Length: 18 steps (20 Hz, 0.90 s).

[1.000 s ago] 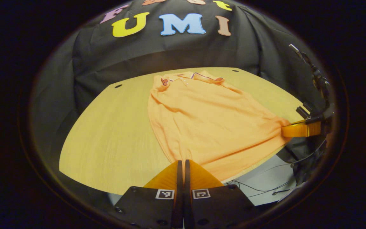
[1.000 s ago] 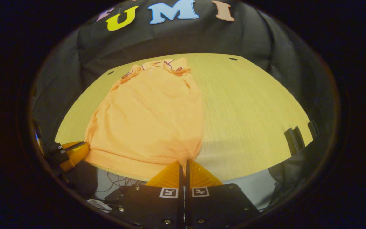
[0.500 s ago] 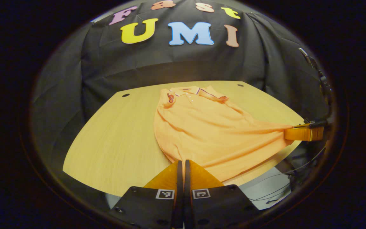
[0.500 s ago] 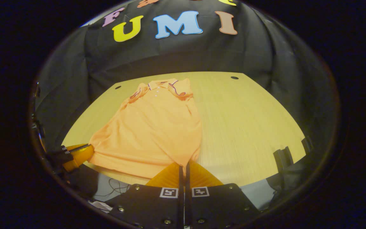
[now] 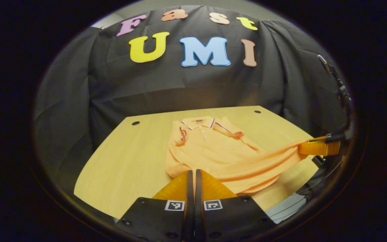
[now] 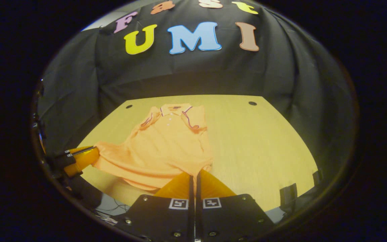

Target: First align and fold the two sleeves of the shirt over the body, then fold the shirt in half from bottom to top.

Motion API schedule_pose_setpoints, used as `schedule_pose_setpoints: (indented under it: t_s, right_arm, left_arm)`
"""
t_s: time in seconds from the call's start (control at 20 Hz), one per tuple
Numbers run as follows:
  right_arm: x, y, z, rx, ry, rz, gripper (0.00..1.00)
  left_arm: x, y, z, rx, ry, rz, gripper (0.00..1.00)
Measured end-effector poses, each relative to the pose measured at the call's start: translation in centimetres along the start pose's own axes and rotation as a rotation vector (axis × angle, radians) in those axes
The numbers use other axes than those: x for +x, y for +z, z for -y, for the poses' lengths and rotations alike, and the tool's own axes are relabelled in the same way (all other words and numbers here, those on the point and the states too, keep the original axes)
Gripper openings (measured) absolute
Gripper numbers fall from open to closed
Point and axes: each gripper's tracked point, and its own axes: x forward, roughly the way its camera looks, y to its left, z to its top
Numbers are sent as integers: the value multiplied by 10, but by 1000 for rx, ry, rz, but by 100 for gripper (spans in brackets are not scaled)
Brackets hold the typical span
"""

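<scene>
Clearly the orange shirt (image 5: 210, 151) is a thin, limp knit: it weighs little, has no stiffness of its own, and hangs in a slack curve wherever it is not supported. It lies collar-away on the wooden surface (image 5: 123, 161), with the collar (image 6: 173, 109) and upper body flat and the sleeves folded in over the chest. The bottom hem is raised off the surface and stretched between the two tools. The left tool (image 5: 192, 174) is clenched on one hem corner, fingers pressed together with cloth between them; the right tool (image 6: 194, 176) is likewise clamped on the opposite corner. From the left gripper view the right tool shows far off at the edge, with the hem drawn taut to it.

Such cloth sags in the middle, so I judge the hold belongs at the two hem corners, as now, kept wide apart to keep the edge straight. The fabric looks slightly grippy, not slick, yet a thin pinch could slip if tugged. Carrying both corners evenly toward the collar should lay the half-fold square.
</scene>
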Motion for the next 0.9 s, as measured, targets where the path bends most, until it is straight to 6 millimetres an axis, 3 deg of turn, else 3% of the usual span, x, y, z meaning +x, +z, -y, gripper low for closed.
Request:
schedule_pose_setpoints:
  t_s: [0.4,0.6,0.9]
  right_arm:
    - [39,69,5,-39,-16,38,1]
    - [62,106,3,-57,-36,63,1]
    - [106,157,-4,-53,-82,83,1]
  left_arm:
    - [59,62,-18,-48,-13,55,6]
    - [101,80,-26,-67,-27,67,7]
    - [160,123,-46,-77,-69,92,6]
